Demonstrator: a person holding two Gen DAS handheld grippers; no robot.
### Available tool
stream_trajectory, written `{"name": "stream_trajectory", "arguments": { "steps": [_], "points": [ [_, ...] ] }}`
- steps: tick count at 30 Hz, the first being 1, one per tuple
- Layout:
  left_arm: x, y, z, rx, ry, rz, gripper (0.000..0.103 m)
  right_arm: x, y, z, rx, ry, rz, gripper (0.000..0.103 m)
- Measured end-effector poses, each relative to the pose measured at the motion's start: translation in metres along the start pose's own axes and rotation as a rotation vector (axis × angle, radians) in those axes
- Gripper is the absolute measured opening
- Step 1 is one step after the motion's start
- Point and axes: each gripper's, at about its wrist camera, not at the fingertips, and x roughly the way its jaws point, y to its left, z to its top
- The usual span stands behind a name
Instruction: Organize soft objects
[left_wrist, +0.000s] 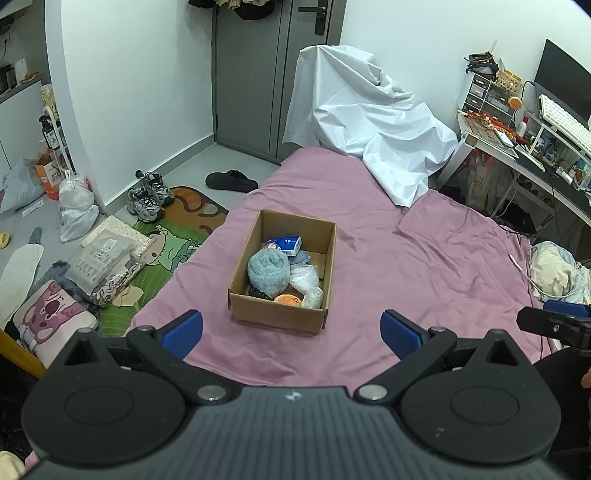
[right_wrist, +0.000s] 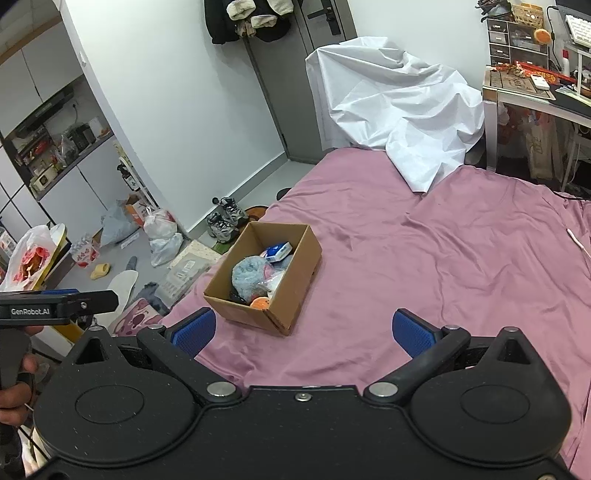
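Observation:
An open cardboard box (left_wrist: 280, 314) sits on the pink bedsheet (left_wrist: 424, 266). It holds a rolled grey-blue fluffy towel (left_wrist: 267, 271), a blue tissue pack (left_wrist: 286, 245), white plastic-wrapped items (left_wrist: 306, 282), an orange soft toy (left_wrist: 288, 300) and something black. The box (right_wrist: 299, 266) also shows in the right wrist view with the towel (right_wrist: 247, 277) and orange toy (right_wrist: 260, 302) inside. My left gripper (left_wrist: 291, 332) is open and empty, just in front of the box. My right gripper (right_wrist: 304, 334) is open and empty, near the box's front corner.
A crumpled white sheet (left_wrist: 369, 118) covers something at the bed's far end. A cluttered desk (left_wrist: 524, 140) stands at right. The floor at left holds sneakers (left_wrist: 149, 195), bags (left_wrist: 75, 210), a cartoon mat (left_wrist: 166, 251) and a pillow (left_wrist: 51, 317). A cream bundle (left_wrist: 554, 269) lies on the bed's right edge.

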Motion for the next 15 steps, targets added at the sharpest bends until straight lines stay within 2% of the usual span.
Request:
{"name": "stream_trajectory", "arguments": {
  "steps": [15],
  "points": [
    [-0.0023, -0.0020, -0.0008, 0.000, 0.004, 0.000, 0.102, 0.0011, -0.0028, -0.0024, 0.004, 0.003, -0.002, 0.103]
  ]
}}
